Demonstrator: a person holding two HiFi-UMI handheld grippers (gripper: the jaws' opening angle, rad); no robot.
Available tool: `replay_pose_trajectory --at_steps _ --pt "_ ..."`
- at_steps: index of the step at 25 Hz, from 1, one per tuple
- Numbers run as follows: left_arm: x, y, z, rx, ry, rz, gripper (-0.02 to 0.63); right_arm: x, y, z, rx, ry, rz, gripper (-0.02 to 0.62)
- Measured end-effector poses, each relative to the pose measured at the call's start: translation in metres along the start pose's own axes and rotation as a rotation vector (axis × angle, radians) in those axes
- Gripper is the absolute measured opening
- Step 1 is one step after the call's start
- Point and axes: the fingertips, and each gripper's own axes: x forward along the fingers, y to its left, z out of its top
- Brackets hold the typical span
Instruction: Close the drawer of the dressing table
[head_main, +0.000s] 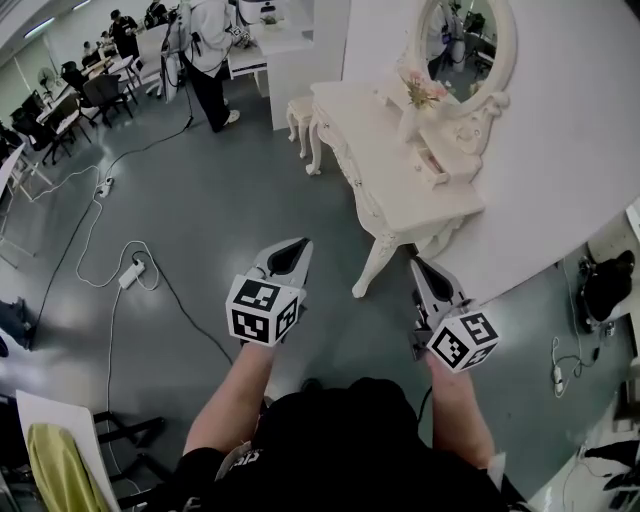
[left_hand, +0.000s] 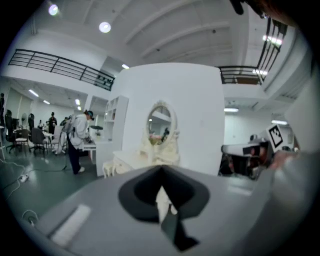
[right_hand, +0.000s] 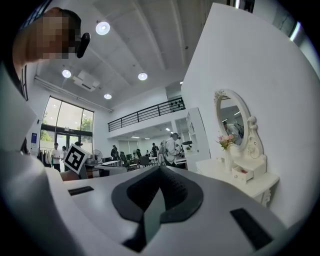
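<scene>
Standing on a grey floor (head_main: 200, 200), well apart from the white table (head_main: 385, 150) that is set against a white wall. Holding one tool in each hand, both aimed roughly toward the table and touching nothing.

Keeping the left tool (head_main: 299, 247) closed, jaw tips pressed together with nothing between them. Keeping the right tool (head_main: 419, 266) closed as well, tips meeting and empty. Carrying a cube with square markers on the back of each.

Looking along the right tool, finding the drawer (right_hand: 243, 173) pulled part way out of the small box at the foot of the oval mirror (right_hand: 234, 117). Showing something reddish inside, too small to tell what. Sitting on top of the table near its wall side, with the front facing out into the room.

Just beside the drawer, toward the far end of the table, a vase of pink flowers (right_hand: 228, 159) standing upright.

Beyond the far end of the table, a small white stool (head_main: 299, 110). Farther back, a person (head_main: 208, 50) standing at a white desk, with more people and dark chairs behind.

On the floor to the left of the left tool, a white power strip (head_main: 132, 273) with cables trailing away.
</scene>
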Motion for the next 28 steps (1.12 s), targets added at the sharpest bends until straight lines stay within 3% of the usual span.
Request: replay_pose_trajectory --at_steps 14,28 --pt "0.01 0.021 -0.014 -0.01 0.035 -0.025 0.009 0.013 0.003 -0.027 0.044 0.059 -0.009 -0.006" --pt "0.123 0.046 -0.005 -0.016 0.093 -0.013 0.009 0.09 -0.094 -0.036 0.14 0.079 0.041 -0.006"
